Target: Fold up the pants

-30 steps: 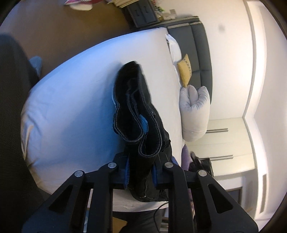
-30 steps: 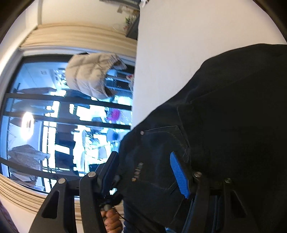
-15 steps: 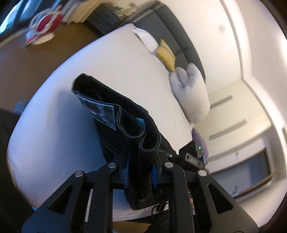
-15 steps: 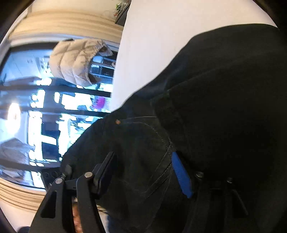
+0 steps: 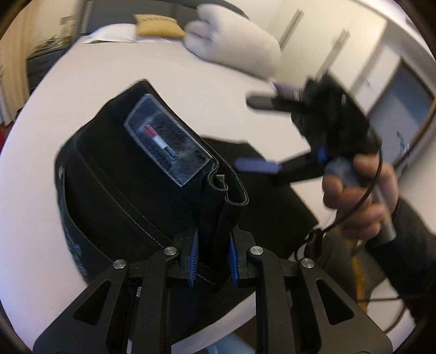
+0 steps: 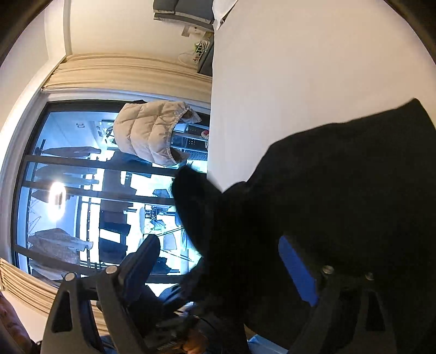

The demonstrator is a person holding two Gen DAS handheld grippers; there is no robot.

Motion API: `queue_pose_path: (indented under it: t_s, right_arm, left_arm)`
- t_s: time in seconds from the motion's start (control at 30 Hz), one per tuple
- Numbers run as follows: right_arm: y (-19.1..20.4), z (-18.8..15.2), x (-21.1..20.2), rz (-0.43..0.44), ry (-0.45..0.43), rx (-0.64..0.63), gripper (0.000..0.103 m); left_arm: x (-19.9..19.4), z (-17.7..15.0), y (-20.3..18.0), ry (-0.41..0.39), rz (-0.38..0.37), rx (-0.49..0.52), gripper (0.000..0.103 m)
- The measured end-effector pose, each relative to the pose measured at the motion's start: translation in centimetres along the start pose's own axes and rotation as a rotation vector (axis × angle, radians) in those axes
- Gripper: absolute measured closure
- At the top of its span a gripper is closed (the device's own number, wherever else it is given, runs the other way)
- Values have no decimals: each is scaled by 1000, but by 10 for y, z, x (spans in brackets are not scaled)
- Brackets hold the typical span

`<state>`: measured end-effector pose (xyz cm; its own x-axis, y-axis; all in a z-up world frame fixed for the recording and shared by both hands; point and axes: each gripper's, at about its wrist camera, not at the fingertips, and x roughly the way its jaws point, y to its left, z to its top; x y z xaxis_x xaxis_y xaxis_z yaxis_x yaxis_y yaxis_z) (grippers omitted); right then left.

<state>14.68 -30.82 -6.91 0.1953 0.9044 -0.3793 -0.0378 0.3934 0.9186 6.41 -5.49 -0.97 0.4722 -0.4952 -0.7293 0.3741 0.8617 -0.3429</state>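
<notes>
Left wrist view: the left tongs (image 5: 211,256) are closed on a bunched thickness of the black pants (image 5: 141,190), both blue pads (image 5: 193,257) pressing the fabric from either side. The waistband stands up out of the grip, its inner face showing, with a grey label (image 5: 169,140) sewn inside. The rest of the pants drapes down onto the white bed (image 5: 245,114), near the edge closest to the camera. Beyond, at the far side of the bed, lie a rolled pale pillow (image 5: 234,49) and a yellow cushion (image 5: 158,26). To the right, a hand (image 5: 357,196) holds the right tongs (image 5: 259,133) above the bed; their fingers stand wide apart, blurred, with nothing between them.

Right wrist view: the right tongs (image 6: 218,261) are opening. Black pants cloth (image 6: 340,196) lies against the blue pad (image 6: 297,272) of one finger, while the other finger is clear of it. A window (image 6: 81,190) and a hanging beige quilted jacket (image 6: 148,130) fill the background.
</notes>
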Motion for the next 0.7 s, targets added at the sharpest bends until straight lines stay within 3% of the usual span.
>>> queue_pose_path:
  t_s: [0.2, 0.4, 0.5, 0.63, 0.7]
  right_arm:
    - [0, 6, 17, -40, 45, -7, 8]
    - [29, 14, 31, -56, 90, -111, 8]
    - [35, 22, 40, -109, 122, -148, 10]
    - [29, 32, 52, -150, 167, -145, 26]
    - [22, 36, 56, -165, 178, -129, 41]
  left_arm:
    - [21, 8, -18, 30, 68, 99, 86]
    - [31, -1, -41, 51, 92, 157, 86]
    - [32, -7, -57, 54, 94, 181, 86]
    - [32, -13, -63, 60, 100, 213, 86]
    - [37, -14, -69, 68, 99, 224, 86]
